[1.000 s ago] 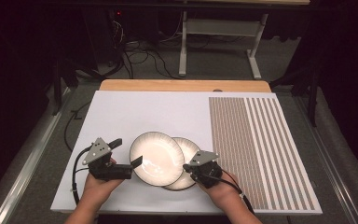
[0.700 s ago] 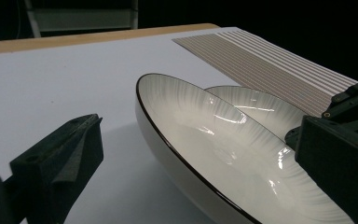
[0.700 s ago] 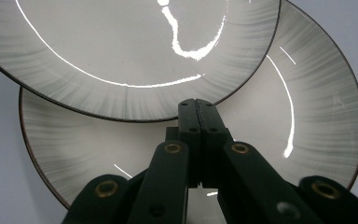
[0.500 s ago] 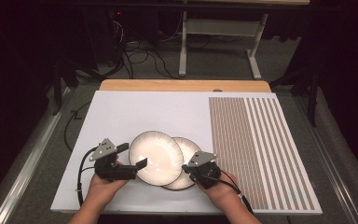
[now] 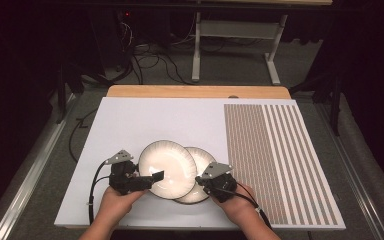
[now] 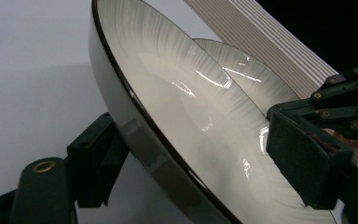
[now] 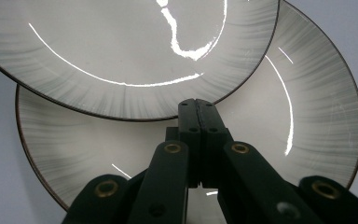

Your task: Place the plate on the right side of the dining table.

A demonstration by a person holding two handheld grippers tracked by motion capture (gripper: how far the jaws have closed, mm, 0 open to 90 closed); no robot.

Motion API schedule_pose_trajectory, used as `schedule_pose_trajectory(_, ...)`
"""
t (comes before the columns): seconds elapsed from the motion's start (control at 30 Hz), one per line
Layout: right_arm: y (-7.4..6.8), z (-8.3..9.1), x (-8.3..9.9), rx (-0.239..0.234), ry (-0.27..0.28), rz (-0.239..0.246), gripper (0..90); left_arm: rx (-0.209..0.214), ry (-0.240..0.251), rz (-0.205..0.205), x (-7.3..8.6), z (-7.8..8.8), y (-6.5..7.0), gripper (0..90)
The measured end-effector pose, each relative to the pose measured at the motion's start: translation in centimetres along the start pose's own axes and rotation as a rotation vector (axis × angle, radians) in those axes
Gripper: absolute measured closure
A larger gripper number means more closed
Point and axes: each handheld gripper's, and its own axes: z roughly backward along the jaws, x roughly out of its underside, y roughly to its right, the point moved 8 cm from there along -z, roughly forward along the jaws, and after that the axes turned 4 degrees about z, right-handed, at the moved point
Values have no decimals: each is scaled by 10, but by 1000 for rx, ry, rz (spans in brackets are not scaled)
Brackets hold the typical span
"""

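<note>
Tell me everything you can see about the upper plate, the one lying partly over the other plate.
The upper plate is round, glossy and off-white, probably glazed ceramic, with fine grey streaks around its rim and a thin dark edge line. It looks empty. It leans on the lower plate, covering that plate's left part, on the white table. The left gripper has just been closing, one jaw under the rim and one over it; a firm pinch cannot be confirmed.

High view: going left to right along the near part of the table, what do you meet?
Left gripper → upper plate → lower plate → right gripper → striped mat.
</note>
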Motion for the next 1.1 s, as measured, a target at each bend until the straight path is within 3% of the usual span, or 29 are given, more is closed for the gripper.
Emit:
schedule_pose_trajectory(0.03,0,0,0,1,1,3,900,17,-20,22,2,-2,0,259)
schedule_pose_trajectory(0.3,0,1,0,0,-2,2,900,30,-67,69,6,-3,1,350)
schedule_pose_trajectory(0.5,0,1,0,1,-2,1,900,56,-73,176,5,-1,-2,445)
schedule_pose_trajectory(0.57,0,1,0,1,-2,0,900,60,-76,192,5,-1,-2,460)
schedule_pose_trajectory(0.87,1,1,0,5,-1,-4,900,47,-87,239,4,-1,-4,503)
schedule_pose_trajectory(1.1,3,5,0,11,11,-21,900,-4,-83,213,4,-1,-6,609)
